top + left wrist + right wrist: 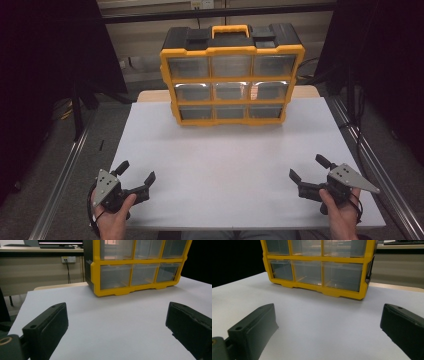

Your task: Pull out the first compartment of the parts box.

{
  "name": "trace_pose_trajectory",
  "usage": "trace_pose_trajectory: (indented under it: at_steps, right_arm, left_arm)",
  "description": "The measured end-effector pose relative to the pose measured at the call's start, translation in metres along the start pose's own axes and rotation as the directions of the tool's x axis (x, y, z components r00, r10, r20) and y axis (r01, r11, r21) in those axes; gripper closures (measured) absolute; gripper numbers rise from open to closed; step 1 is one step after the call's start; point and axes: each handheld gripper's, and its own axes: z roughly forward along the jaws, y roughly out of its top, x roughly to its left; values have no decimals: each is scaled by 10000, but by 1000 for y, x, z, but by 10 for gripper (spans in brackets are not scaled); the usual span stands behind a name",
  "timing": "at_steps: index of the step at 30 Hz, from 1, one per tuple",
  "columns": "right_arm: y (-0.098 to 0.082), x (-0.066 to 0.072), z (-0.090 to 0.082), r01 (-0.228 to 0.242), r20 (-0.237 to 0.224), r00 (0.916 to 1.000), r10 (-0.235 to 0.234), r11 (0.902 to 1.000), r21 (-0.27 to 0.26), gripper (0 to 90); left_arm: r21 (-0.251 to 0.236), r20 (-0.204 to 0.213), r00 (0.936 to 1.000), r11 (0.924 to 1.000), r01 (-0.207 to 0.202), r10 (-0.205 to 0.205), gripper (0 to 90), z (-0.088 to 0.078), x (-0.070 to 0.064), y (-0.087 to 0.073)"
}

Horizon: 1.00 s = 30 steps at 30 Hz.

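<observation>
A yellow and black drawer organiser (231, 75) with clear plastic drawers and an orange handle stands upright at the far middle of the white table (230, 165). My left gripper (136, 171) hovers over the near left corner, held by a hand, jaws wide open with nothing between them. Over the near right corner my right gripper (309, 167) is held the same way, open and empty. In the left gripper view the organiser (136, 267) stands ahead to the right of my left gripper (117, 322). The right gripper view has the organiser (319, 265) ahead of my right gripper (329, 325).
Metal rails (62, 170) run along both sides of the table, with dark floor beyond. A desk with a wall socket (68, 259) and a monitor stands behind the table in the left gripper view. Bare white tabletop lies between the grippers and the organiser.
</observation>
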Motion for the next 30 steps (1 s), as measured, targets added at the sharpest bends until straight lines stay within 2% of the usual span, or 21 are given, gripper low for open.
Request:
trace_pose_trajectory:
  at_steps: [5, 9, 11, 13, 14, 17, 20, 22, 25, 26, 28, 30]
  right_arm:
    - [0, 0, 0, 37, -46, 10000, -37, 10000, 6, 3]
    - [0, 0, 0, 51, -22, 10000, -51, 10000, -4, 4]
    - [0, -1, 0, 58, -13, 10000, -58, 10000, -4, 5]
    - [0, -1, 0, 21, 7, 10000, -21, 10000, 25, 5]
    - [-1, -1, 0, 27, 66, 10000, -27, 10000, 2, 5]
    - [0, -2, -1, -13, 39, 10000, 13, 10000, 47, 5]
    - [0, -1, -1, -14, 74, 10000, 13, 10000, 28, 5]
    - [0, -1, -1, 23, 77, 10000, -23, 10000, 17, 5]
    - [-1, -1, -1, 2, 64, 10000, -2, 10000, 28, 5]
    - [-1, -1, 0, 12, 79, 10000, -12, 10000, 0, 4]
    - [-1, -1, 0, 14, 68, 10000, -14, 10000, 10, 4]
    - [-1, -1, 0, 23, -3, 10000, -23, 10000, 28, 4]
  left_arm:
    - [24, -53, 10000, 10000, -51, 51, 43, 0, -1, 1]
    - [-46, 28, 10000, 10000, 65, -64, 43, 1, 0, 1]
    - [-6, -92, 9998, 9998, -192, 191, 43, 3, 0, 2]
    - [-43, -131, 9999, 9999, -101, 101, 42, 4, 0, 3]
    - [-3, -177, 9993, 9995, -320, 320, 42, 5, 2, 4]
    - [115, -184, 9996, 9997, -217, 219, 41, 7, 2, 4]
    - [-5, -120, 9994, 9995, -311, 311, 34, 10, 2, 5]
    - [36, 24, 9988, 9988, -481, 481, 33, 13, 1, 8]
    - [91, 9, 9981, 9980, -624, 624, 33, 17, -2, 9]
    - [139, 82, 9973, 9973, -726, 725, 33, 19, -3, 10]
    - [176, 275, 9976, 9978, -634, 629, 33, 24, -7, 11]
    - [166, 480, 9963, 9973, -717, 708, 33, 28, -10, 13]
